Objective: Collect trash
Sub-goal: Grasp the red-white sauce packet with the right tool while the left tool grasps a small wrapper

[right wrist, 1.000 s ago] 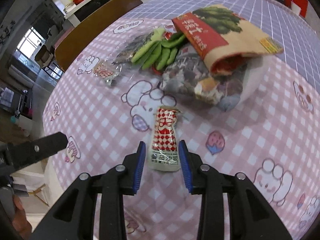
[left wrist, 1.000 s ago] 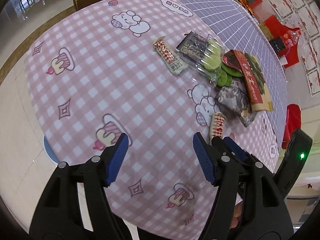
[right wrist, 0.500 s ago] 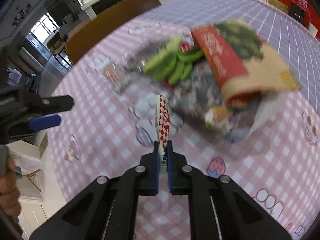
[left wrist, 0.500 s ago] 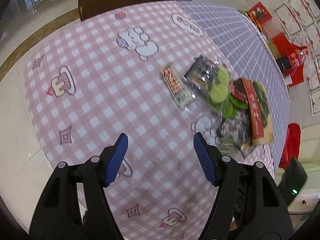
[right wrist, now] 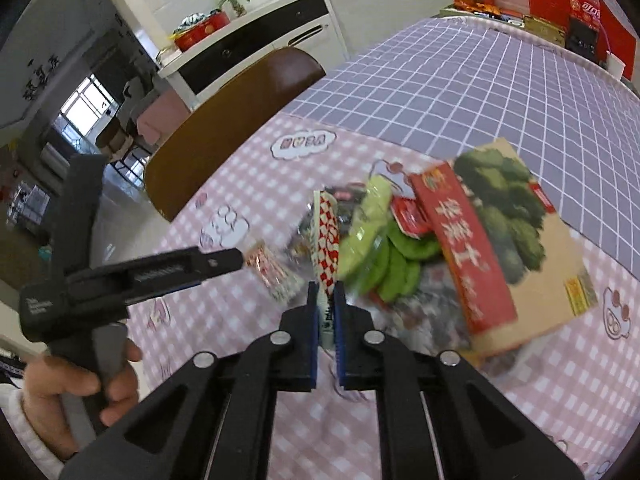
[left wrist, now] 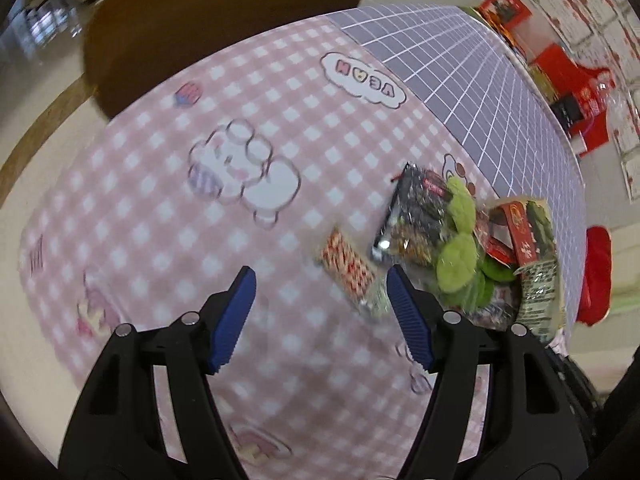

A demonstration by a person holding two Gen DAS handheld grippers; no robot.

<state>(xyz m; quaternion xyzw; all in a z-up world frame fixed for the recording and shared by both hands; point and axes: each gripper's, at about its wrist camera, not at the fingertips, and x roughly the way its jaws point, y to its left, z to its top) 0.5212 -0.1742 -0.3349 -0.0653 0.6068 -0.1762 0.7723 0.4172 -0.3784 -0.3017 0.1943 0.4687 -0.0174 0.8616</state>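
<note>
Nearest in the right wrist view: right gripper [right wrist: 327,312] clamped tight on the lower end of a red-checked sachet [right wrist: 326,240], now lifted off the pink gingham cloth [right wrist: 400,420] and standing upright between the pads, where a second ago it lay flat between spread jaws. First piece of trash secured, then; judged ready to be carried off

Left gripper [left wrist: 320,312] apart and empty, hovering over the cloth and swung closer to the litter than a second ago; a second checked sachet [left wrist: 348,268] lying flat just off its right pad [left wrist: 408,320], likely the next pick. Left hand [right wrist: 76,388] wrapped round that tool's handle

Beyond, the rest of the heap untouched on the table: clear wrapper with dark contents [left wrist: 416,216], green pods [right wrist: 384,256], small red packets [right wrist: 412,220], large kraft snack bag with red band [right wrist: 500,240], all overlapping. Most of the collecting judged still ahead

Farther back, purple grid cloth [right wrist: 460,92], wooden chair back [right wrist: 240,120], sideboard with plant
</note>
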